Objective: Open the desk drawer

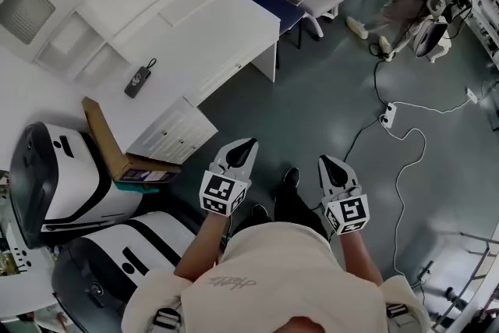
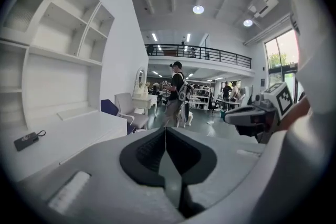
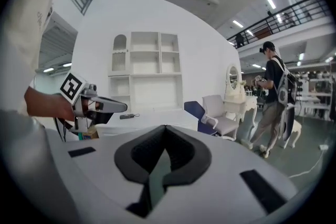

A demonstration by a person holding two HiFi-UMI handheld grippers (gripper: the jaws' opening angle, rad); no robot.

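Both grippers clenched on nothing, held over the floor beside the white desk.

Head view: the left gripper point(image 1: 243, 149) and the right gripper point(image 1: 327, 166) hang side by side over the grey-green floor point(image 1: 312, 105). The panelled white desk drawer point(image 1: 170, 135) sits shut in the long white desk point(image 1: 195, 27), to the left of the left gripper and apart from it. A small black device point(image 1: 138, 80) lies on the desktop, and a brown cardboard box point(image 1: 105, 138) stands by the desk's near end. Left gripper view: the jaws meet at their tips with nothing between them. The desk runs along the left, with a pale grey armchair point(image 2: 131, 110) at its far end. Right gripper view: the jaws are pressed together, empty. The left gripper shows at the left, and a white shelf unit point(image 3: 147, 68) stands far behind.
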